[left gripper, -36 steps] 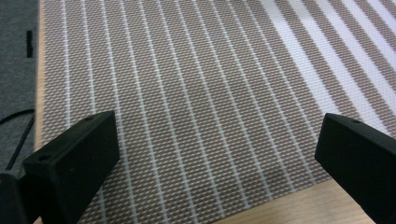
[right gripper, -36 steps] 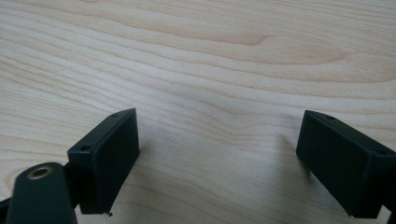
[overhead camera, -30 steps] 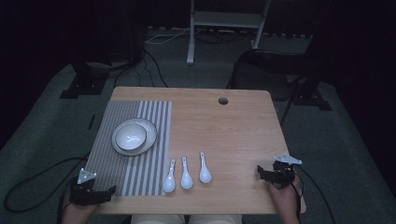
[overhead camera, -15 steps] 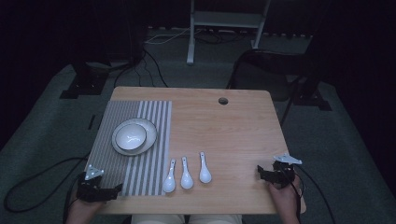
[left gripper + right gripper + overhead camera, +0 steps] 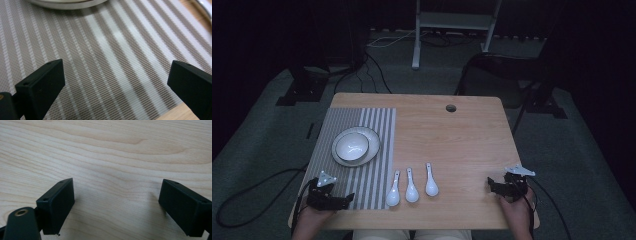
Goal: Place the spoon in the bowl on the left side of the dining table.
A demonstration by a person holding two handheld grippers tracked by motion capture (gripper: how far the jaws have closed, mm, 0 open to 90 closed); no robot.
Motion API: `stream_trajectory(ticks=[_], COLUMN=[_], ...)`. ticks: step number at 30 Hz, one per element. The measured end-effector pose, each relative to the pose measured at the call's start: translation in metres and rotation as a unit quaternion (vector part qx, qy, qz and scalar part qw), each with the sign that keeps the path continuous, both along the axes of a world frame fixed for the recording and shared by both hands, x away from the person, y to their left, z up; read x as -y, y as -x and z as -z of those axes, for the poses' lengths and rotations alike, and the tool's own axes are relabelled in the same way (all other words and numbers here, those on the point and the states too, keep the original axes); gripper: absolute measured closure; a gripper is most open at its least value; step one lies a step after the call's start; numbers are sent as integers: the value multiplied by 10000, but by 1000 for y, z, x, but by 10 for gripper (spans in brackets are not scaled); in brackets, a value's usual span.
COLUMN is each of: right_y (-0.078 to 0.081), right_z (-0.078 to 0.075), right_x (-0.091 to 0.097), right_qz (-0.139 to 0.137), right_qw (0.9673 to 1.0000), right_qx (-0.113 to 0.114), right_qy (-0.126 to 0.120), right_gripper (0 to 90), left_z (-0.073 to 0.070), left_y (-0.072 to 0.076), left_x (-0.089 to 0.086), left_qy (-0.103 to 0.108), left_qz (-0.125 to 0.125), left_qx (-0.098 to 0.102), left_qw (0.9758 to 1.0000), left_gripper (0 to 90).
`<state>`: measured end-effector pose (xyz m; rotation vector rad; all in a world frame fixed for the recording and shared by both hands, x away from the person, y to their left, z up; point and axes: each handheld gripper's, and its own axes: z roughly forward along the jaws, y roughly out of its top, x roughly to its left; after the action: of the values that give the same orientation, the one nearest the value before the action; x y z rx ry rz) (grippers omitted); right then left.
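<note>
A white bowl [image 5: 352, 145] sits on a white plate [image 5: 373, 148] on the striped grey placemat [image 5: 372, 180] at the table's left. Three white spoons [image 5: 411, 187] lie side by side just right of the mat, near the front edge. My left gripper [image 5: 346, 200] hovers open over the mat's front part, its jaws wide apart above the stripes [image 5: 112, 75], with the plate's rim [image 5: 67, 4] at the top of its view. At the front right, my right gripper [image 5: 490, 184] stands open over bare wood [image 5: 117, 170], nothing between its jaws.
The wooden table [image 5: 462, 140] has a round cable hole [image 5: 451, 108] near its back edge. Behind it on the dark carpet stand a white frame [image 5: 452, 25], dark stands and cables. A spoon's edge [image 5: 205, 7] shows at the left gripper view's top right.
My left gripper has shifted right and slightly forward onto the placemat's front part. The right gripper has stayed where it was.
</note>
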<state>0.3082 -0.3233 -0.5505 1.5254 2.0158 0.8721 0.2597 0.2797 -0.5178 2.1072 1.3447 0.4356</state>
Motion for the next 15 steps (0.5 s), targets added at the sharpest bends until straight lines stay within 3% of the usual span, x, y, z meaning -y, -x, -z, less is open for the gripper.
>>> stream_trajectory(ticks=[15], right_y=[0], right_z=[0], right_x=[0], right_qz=[0], right_qw=[10000], right_qx=[0], right_qy=[1], right_gripper=[126], left_z=[-9], left_y=[-22], left_x=[36], left_qy=[-12], left_qz=[419], left_qx=[-3], left_qw=[9991], left_gripper=[14])
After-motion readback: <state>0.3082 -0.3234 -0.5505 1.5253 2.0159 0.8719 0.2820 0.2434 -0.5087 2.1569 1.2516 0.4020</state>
